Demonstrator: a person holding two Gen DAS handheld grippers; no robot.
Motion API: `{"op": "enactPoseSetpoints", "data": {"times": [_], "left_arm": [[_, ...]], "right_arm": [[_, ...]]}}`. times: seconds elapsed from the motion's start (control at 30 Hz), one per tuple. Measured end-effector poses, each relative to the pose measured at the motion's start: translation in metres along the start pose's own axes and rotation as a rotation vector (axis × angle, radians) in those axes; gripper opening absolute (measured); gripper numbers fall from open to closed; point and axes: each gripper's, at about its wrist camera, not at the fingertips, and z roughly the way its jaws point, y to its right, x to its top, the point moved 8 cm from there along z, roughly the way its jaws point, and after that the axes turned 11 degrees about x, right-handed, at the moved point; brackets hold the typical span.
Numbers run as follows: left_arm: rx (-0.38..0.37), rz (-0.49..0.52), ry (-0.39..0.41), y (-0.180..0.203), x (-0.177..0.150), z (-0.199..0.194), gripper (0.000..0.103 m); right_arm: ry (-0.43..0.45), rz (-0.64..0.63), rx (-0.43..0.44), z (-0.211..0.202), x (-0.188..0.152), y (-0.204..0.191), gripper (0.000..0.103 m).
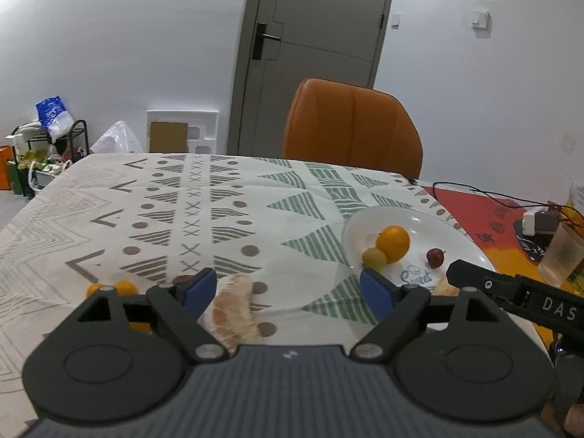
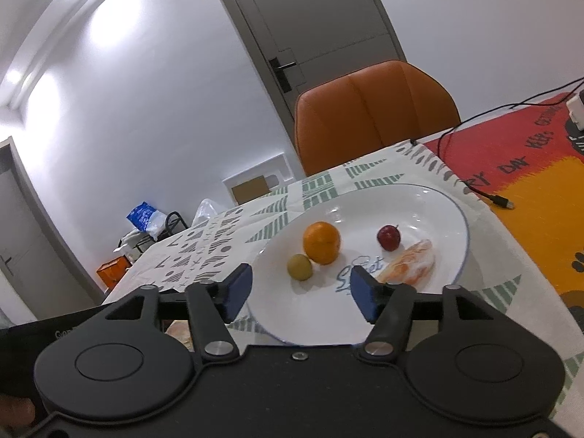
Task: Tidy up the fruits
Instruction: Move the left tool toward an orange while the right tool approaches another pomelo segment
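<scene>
Four fruits lie on the plate (image 2: 452, 215); my left gripper (image 1: 288, 288) and right gripper (image 2: 301, 288), both spread wide, hover beside it.

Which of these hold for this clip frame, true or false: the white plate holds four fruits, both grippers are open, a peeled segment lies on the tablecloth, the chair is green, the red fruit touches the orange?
1. The white round plate holds four fruits. True: round orange, small yellow-green fruit, small dark red fruit, peeled citrus segment.
2. Both the left gripper and right gripper are open. True.
3. Another peeled pale citrus piece lies on the patterned tablecloth. True.
4. The chair is green. False: the padded chair is orange.
5. The dark red fruit touches the orange. False: they sit apart.
</scene>
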Motion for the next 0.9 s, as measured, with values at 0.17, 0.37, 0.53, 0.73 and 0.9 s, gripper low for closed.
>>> {"op": "enactPoseSetpoints", "data": {"times": [0.17, 0.37, 0.53, 0.73, 0.9], "left_arm": [[0.017, -0.019, 0.004, -0.014, -0.001, -0.004, 0.086], [0.042, -0.038, 0.005, -0.032, -0.003, -0.008, 0.086], [0.057, -0.052, 0.020, -0.045, -0.001, -0.014, 0.087], [0.077, -0.058, 0.027, -0.059, -0.003, -0.019, 0.087], [0.107, -0.076, 0.045, -0.072, -0.001, -0.026, 0.087]], "right_arm": [[-0.007, -0.012, 0.012, 0.003, -0.003, -0.011, 0.069], [-0.018, -0.020, 0.027, 0.008, -0.009, -0.022, 0.070], [-0.027, -0.031, 0.039, 0.012, -0.014, -0.030, 0.073], [-0.032, -0.036, 0.055, 0.017, -0.019, -0.039, 0.079], [-0.041, -0.046, 0.083, 0.018, -0.022, -0.048, 0.086]]}}
